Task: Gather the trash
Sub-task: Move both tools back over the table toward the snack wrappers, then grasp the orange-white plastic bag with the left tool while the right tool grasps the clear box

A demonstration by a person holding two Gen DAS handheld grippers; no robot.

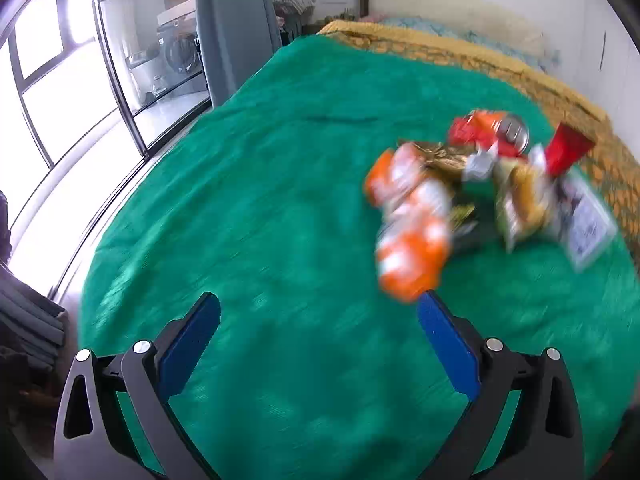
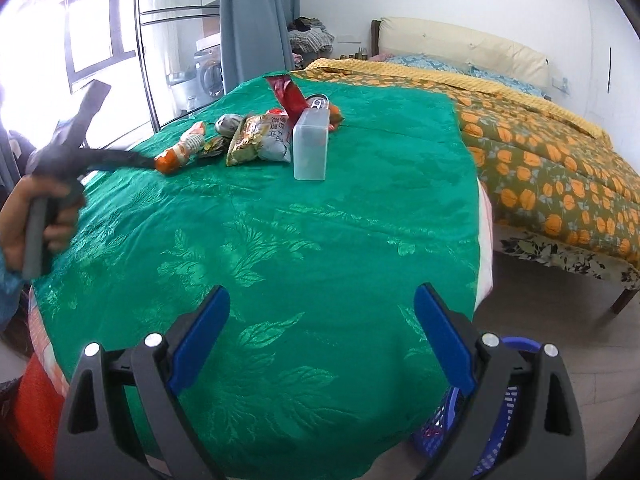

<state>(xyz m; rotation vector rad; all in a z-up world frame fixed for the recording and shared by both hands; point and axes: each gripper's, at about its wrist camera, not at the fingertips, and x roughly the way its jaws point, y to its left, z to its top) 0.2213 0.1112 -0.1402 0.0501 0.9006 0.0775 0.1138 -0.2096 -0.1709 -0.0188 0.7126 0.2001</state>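
On the green-covered bench (image 2: 280, 240), the trash pile (image 2: 256, 136) lies untouched at the far end; both the left gripper (image 1: 318, 316) and right gripper (image 2: 322, 308) hover with jaws spread, apparently ready to grasp, with a blue basket (image 2: 500, 420) below the near edge.

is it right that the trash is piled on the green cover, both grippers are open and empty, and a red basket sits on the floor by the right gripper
Not quite: the basket is blue, not red, as the right wrist view shows. The rest holds: the trash pile lies on the green cover, and the left gripper and right gripper are open and empty.
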